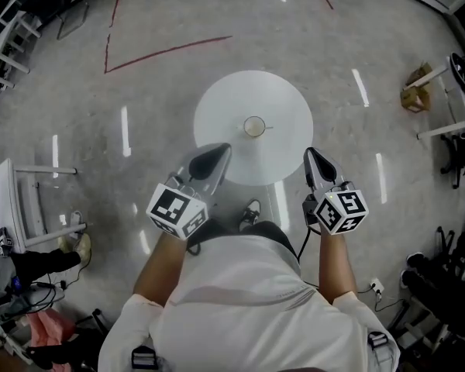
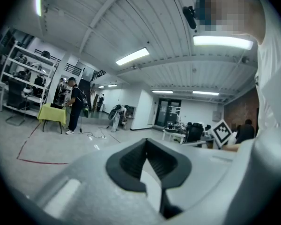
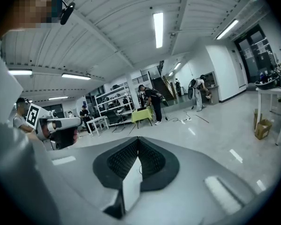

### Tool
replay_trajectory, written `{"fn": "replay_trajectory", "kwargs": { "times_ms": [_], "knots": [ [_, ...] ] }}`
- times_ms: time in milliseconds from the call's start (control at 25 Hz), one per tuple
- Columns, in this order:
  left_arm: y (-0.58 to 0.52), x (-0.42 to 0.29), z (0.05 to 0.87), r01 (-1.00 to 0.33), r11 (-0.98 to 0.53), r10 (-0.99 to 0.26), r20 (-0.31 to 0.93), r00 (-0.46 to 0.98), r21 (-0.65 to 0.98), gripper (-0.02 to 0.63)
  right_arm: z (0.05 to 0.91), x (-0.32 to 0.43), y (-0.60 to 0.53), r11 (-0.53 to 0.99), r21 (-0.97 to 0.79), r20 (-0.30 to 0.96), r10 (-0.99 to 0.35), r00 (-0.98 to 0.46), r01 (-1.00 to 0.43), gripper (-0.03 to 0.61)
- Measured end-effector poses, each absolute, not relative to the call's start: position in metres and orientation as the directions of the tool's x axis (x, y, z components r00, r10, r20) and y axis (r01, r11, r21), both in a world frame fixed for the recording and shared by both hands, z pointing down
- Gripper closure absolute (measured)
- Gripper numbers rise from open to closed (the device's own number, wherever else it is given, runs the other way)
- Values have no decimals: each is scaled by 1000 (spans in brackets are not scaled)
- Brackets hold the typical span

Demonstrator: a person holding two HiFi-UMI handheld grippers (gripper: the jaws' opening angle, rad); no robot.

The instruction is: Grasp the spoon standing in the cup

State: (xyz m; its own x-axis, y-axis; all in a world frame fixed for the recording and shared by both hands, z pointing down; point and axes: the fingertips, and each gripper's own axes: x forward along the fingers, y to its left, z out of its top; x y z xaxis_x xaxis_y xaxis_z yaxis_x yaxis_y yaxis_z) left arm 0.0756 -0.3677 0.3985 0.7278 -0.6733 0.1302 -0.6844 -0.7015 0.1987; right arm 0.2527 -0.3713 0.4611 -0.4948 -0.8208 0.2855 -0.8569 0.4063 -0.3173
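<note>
At the centre of the round white bench, in the head view, stands the cup, alone and well apart from both tools. The spoon in it is too small to make out; only a thin sliver shows at the cup's right side. The left hand-held gripper points at the near left edge of the bench and the right hand-held gripper at the near right edge. Both are narrowed to a point. Grey floor with red tape lines lies around the bench.

In the left gripper view, the jaws meet at their tips with nothing between them. Beyond them lie the room's floor and a person beside a yellow-clothed table; the cup is out of frame.

In the right gripper view, the jaws are likewise pressed together and empty, aimed across the room, with no cup in sight.
</note>
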Motion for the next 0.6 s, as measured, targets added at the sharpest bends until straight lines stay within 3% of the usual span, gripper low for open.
{"fn": "replay_trajectory", "kwargs": {
  "times_ms": [160, 360, 600],
  "knots": [
    [-392, 76, 421, -687, -690, -671, 156, 725, 228, 612, 494, 258, -402, 368, -322, 386, -790, -476, -872, 572],
    [-426, 65, 444, -698, -670, -675, 183, 715, 254, 612, 536, 242, -451, 362, -337, 489, -722, -490, -869, 493],
    [-448, 52, 462, -709, -648, -680, 206, 703, 278, 612, 604, 215, -490, 344, -379, 622, -592, -512, -859, 452]
  ]
}}
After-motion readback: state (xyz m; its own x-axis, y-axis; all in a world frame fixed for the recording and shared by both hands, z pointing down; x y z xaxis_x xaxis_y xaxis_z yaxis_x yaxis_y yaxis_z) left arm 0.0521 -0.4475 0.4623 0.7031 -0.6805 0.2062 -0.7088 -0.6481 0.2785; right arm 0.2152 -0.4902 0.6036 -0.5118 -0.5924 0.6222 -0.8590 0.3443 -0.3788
